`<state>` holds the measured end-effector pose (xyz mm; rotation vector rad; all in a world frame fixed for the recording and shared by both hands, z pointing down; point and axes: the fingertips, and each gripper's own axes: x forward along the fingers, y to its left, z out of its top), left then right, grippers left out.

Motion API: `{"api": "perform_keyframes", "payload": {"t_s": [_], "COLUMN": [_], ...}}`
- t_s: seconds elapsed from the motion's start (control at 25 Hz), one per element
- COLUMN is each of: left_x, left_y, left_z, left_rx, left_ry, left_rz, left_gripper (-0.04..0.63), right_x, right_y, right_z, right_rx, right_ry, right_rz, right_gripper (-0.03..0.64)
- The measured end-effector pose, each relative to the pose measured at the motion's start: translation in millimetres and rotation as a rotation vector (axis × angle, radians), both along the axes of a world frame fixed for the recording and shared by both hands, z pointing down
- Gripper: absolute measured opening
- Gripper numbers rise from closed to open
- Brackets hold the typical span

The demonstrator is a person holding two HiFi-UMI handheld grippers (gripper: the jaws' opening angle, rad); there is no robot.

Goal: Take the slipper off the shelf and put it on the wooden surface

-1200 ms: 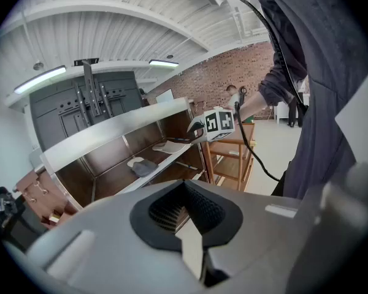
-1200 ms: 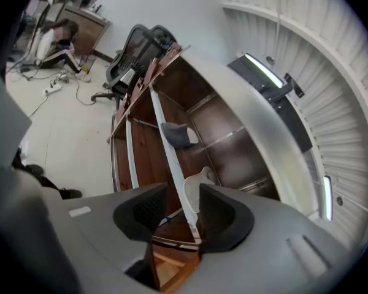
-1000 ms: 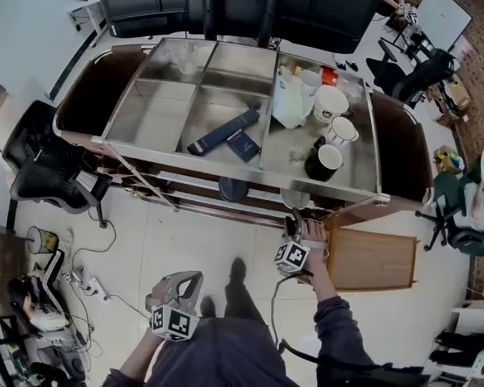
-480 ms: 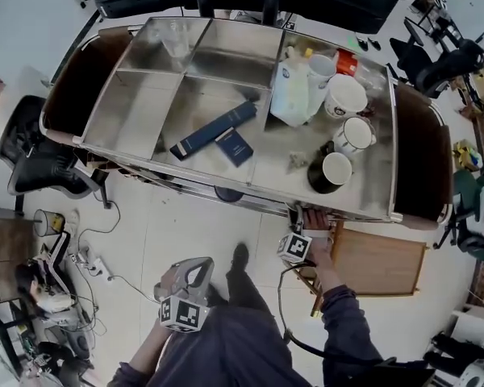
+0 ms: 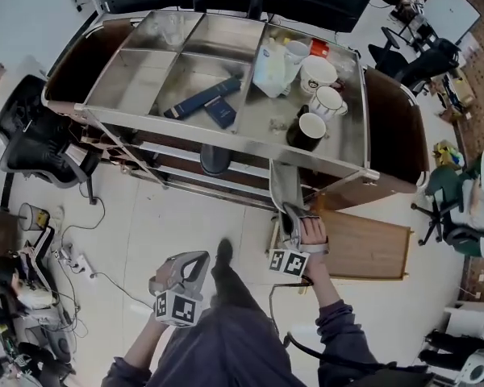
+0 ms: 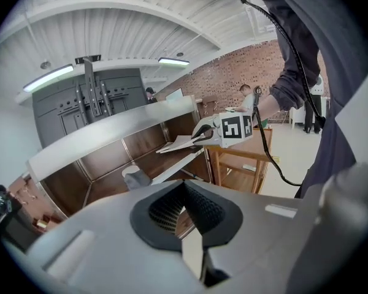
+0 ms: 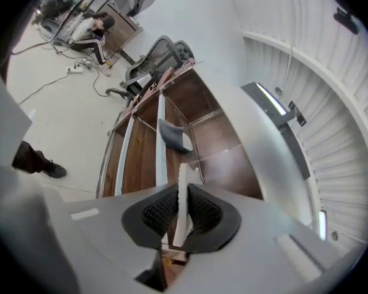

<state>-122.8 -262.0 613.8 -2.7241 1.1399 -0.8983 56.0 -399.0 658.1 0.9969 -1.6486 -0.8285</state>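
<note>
The table's [image 5: 137, 95] steel top hides most of its lower shelves, including part of a dark round object [image 5: 214, 161] under the front edge. The slipper's [image 5: 284, 185] near end disappears inside the right tool [image 5: 291, 216].

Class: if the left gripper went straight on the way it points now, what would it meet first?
Probably the cart's front shelf rail, which lies just beyond the tips of the left gripper; depth is unclear, so this is a judgement.

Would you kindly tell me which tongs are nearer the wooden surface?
Right. The right tongs, holding the slipper, are beside the wooden surface's left edge; the left tongs are farther left.
</note>
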Motion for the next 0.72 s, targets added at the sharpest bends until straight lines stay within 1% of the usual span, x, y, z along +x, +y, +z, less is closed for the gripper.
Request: {"api": "perform_keyframes", "payload": {"t_s": [0.08,0.16,0.28,0.4,0.48,0.56,0.72], "left_x": [5.7,10.3,23.6,41.2,52.7,65.4,93.3], "left_y": [37.5,81.6,154.5,214.6,239.7,254.8,269.1], "left_z": [1.0,4.5,13.4,17.3,18.0,19.4,10.1], "left_rx": [0.018,0.018,-0.017,-0.052,-0.063,-0.064,-0.044], "left_ry": [0.005,0.009,0.030,0.048,0.042,0.028,0.015], "left_rz": [0.005,0.011,0.022,0.043,0.069,0.097,0.119], "left_gripper": [0.014,0.014,0.014,0.014,0.014,0.014,0.014], "right_x": [3.7,7.6,25.0,58.7,86.6,115.9,169.5], "right_y": [47.3,104.0,199.1,276.9,309.7,328.4,337.8], "right_z": [-15.1,-26.4,-37.4,-41.5,-37.9,-26.8,23.0], "right_rx": [0.027,0.039,0.037,0.020,0.006,-0.013,-0.109], "right_ry": [-0.013,-0.030,-0.046,-0.053,-0.054,-0.043,0.009], "right_rz": [0.000,0.002,0.014,0.063,0.119,0.174,0.232], "right_gripper": [0.037,0.037,0.037,0.037,0.037,0.037,0.038]}}
